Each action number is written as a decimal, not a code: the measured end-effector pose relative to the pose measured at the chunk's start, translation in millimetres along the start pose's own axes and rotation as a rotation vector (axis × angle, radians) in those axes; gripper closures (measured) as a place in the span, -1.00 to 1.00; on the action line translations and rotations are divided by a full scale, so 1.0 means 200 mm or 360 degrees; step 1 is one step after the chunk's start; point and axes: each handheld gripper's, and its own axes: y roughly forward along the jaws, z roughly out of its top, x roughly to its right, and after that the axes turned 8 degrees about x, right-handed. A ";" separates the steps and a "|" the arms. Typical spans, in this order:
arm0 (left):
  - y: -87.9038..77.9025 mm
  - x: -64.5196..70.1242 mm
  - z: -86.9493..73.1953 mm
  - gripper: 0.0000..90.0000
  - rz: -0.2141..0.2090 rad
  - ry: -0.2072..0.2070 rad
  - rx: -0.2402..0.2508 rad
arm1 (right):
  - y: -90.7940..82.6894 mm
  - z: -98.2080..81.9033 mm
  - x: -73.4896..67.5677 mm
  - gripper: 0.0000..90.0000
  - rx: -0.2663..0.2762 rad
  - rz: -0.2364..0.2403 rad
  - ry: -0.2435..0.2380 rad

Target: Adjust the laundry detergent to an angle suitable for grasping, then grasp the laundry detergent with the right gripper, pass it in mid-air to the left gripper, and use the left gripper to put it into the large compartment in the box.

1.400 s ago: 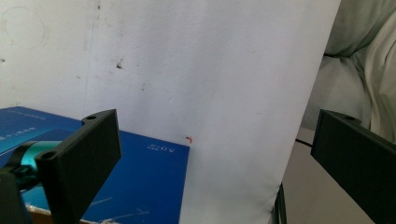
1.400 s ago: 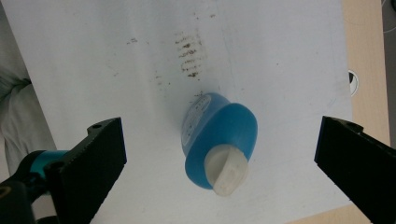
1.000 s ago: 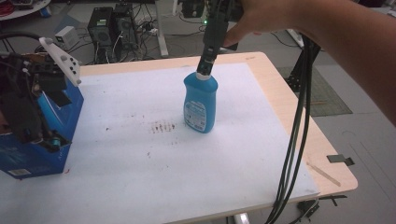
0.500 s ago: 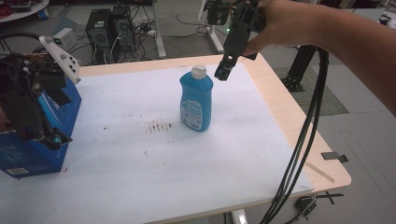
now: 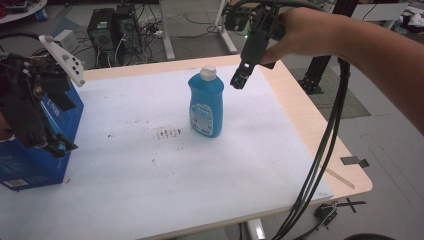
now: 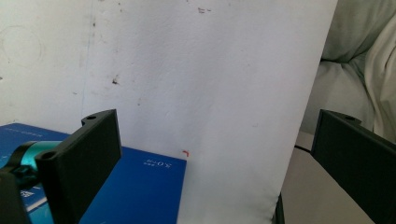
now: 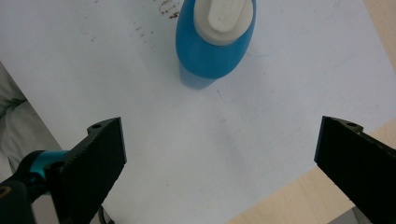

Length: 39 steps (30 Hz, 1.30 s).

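On the white table cover [image 5: 150, 190] the blue bottle [image 5: 206, 105] stands upright, free. The right gripper [image 5: 239, 80], a second ago at its cap [image 5: 208, 73], has lifted away, jaws wide and empty: bottle released. The left gripper [image 5: 55, 147] hangs wide open, empty, over a blue box [image 5: 30, 165].

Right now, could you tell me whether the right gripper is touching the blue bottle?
Apart. In the right gripper view, the right gripper has its jaws wide open over bare white table cover, with the blue bottle standing clear beyond them.

table [image 5: 310, 125] | white sheet [image 5: 150, 170] | on sheet: blue bottle [image 5: 206, 107], blue box [image 5: 30, 160]
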 end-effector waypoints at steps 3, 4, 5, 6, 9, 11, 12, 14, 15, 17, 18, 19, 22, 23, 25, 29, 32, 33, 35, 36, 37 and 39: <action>0.00 0.00 0.00 -0.96 0.0001 -0.0006 0.0005 | 0.01 -0.01 0.00 -0.97 0.0008 0.0005 0.0008; 0.00 0.00 0.00 -0.96 0.0003 -0.0004 0.0003 | 0.01 -0.01 0.00 -0.97 0.0006 -0.0001 0.0017; 0.00 0.00 0.00 -0.96 0.0003 -0.0004 0.0003 | 0.01 -0.02 0.00 -0.97 0.0013 -0.0003 0.0016; 0.00 0.01 0.00 -0.96 0.0004 -0.0005 0.0006 | 0.01 -0.02 0.00 -0.97 0.0016 -0.0008 0.0022; 0.00 0.01 -0.01 -0.96 0.0005 -0.0006 0.0009 | 0.01 -0.03 0.00 -0.97 0.0033 -0.0013 0.0049; 0.00 0.01 -0.01 -0.96 0.0004 -0.0006 0.0012 | 0.02 -0.05 0.01 -0.97 0.0077 -0.0004 0.0108; 0.00 0.01 -0.01 -0.96 0.0004 -0.0005 0.0013 | 0.03 -0.06 0.01 -0.97 0.0087 -0.0009 0.0120; 0.01 0.01 -0.01 -0.96 0.0003 -0.0005 0.0015 | 0.05 -0.08 0.01 -0.97 0.0103 -0.0017 0.0140; 0.01 0.01 0.00 -0.96 0.0002 -0.0001 0.0013 | 0.06 -0.09 0.01 -0.97 0.0112 -0.0024 0.0158; 0.01 0.01 0.00 -0.96 0.0003 -0.0003 0.0026 | 0.08 -0.11 0.02 -0.97 0.0142 -0.0026 0.0204; 0.01 0.00 0.00 -0.96 -0.0001 -0.0001 0.0027 | 0.08 -0.12 0.01 -0.97 0.0162 -0.0025 0.0224; 0.01 0.00 0.01 -0.96 -0.0001 0.0002 0.0029 | 0.09 -0.13 0.01 -0.97 0.0187 -0.0017 0.0234; 0.03 -0.01 0.02 -0.96 -0.0009 0.0015 0.0028 | 0.12 -0.16 -0.01 -0.97 0.0267 -0.0002 0.0271; 0.03 -0.01 0.03 -0.96 -0.0013 0.0017 0.0027 | 0.13 -0.17 -0.01 -0.97 0.0289 -0.0004 0.0282; 0.04 -0.02 0.04 -0.96 -0.0015 0.0021 0.0033 | 0.15 -0.18 -0.02 -0.97 0.0337 -0.0010 0.0311; 0.06 -0.04 0.05 -0.96 -0.0022 0.0031 0.0036 | 0.19 -0.21 -0.05 -0.97 0.0429 -0.0016 0.0346; 0.07 -0.05 0.06 -0.96 -0.0027 0.0042 0.0038 | 0.22 -0.23 -0.07 -0.97 0.0506 -0.0034 0.0366; 0.07 -0.05 0.06 -0.96 -0.0029 0.0037 0.0039 | 0.22 -0.24 -0.07 -0.97 0.0527 -0.0041 0.0373; 0.07 -0.05 0.06 -0.96 -0.0029 0.0041 0.0039 | 0.23 -0.26 -0.07 -0.97 0.0579 -0.0047 0.0379; 0.08 -0.05 0.06 -0.96 -0.0030 0.0040 0.0038 | 0.24 -0.27 -0.07 -0.97 0.0606 -0.0048 0.0387; 0.08 -0.05 0.07 -0.96 -0.0031 0.0044 0.0037 | 0.24 -0.27 -0.07 -0.97 0.0624 -0.0034 0.0402; 0.08 -0.05 0.07 -0.96 -0.0029 0.0040 0.0033 | 0.26 -0.29 -0.08 -0.97 0.0656 -0.0046 0.0418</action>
